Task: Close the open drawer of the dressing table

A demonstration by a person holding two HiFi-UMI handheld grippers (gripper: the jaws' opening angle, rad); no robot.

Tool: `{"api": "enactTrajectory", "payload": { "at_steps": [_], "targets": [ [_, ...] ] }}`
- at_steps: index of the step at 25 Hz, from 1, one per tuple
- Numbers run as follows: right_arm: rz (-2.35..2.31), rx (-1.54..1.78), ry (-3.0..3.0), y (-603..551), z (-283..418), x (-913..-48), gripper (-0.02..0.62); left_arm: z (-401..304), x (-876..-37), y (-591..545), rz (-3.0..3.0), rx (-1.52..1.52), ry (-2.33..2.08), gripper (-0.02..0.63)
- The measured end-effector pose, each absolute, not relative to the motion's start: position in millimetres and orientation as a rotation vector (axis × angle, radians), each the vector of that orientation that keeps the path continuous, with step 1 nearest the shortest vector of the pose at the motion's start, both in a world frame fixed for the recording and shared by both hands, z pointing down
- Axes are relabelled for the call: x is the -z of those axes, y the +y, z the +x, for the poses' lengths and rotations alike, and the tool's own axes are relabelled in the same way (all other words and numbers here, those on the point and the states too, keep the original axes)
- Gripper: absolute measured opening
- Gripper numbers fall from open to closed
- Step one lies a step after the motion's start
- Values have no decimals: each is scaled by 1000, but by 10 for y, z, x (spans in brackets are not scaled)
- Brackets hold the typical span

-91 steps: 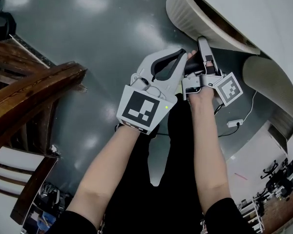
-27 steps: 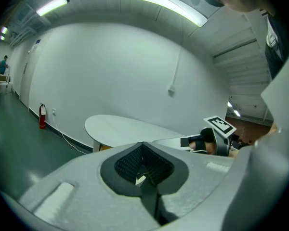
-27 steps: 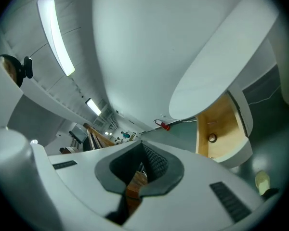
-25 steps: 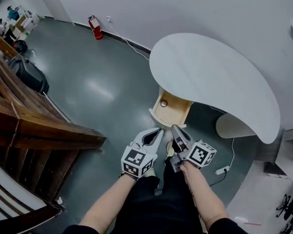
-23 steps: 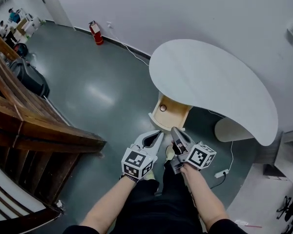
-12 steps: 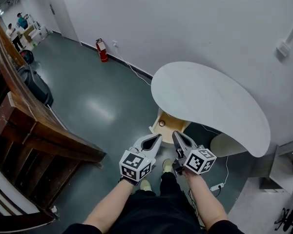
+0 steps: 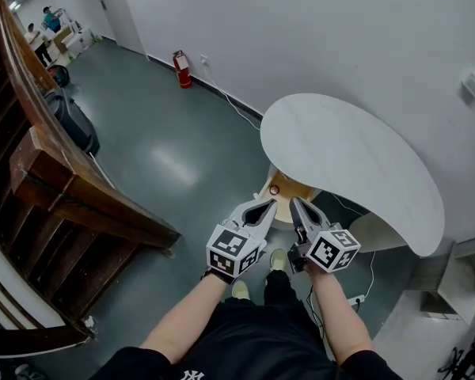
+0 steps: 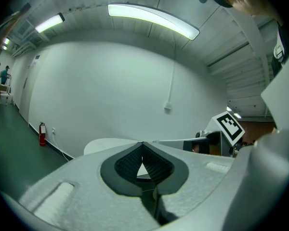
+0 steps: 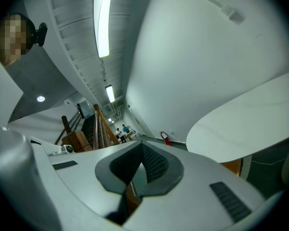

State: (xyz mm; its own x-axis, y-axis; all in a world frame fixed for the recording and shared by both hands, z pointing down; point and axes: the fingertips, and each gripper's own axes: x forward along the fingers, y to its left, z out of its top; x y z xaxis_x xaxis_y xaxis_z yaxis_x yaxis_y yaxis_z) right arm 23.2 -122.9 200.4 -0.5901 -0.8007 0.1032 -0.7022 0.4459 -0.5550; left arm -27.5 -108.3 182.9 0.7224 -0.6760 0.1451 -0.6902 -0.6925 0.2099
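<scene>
As their jaws sit clenched tip to tip on nothing, the left gripper [image 7: 267, 207] and right gripper [image 7: 295, 204] hang side by side before the drawer [image 7: 290, 190], standing open beneath the white table [image 7: 348, 161].

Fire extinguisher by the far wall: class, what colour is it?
The fire extinguisher is red; the head view shows it best.
</scene>
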Motion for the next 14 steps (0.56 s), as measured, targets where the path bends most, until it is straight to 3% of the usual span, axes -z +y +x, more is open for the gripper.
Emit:
{"api": "enactTrajectory", "payload": {
  "at_steps": [14],
  "targets": [
    [-1350,805,2543,-1333,165,-2026,15,-367,-1902,-1205,2663,-89,-1106,9]
  ]
}}
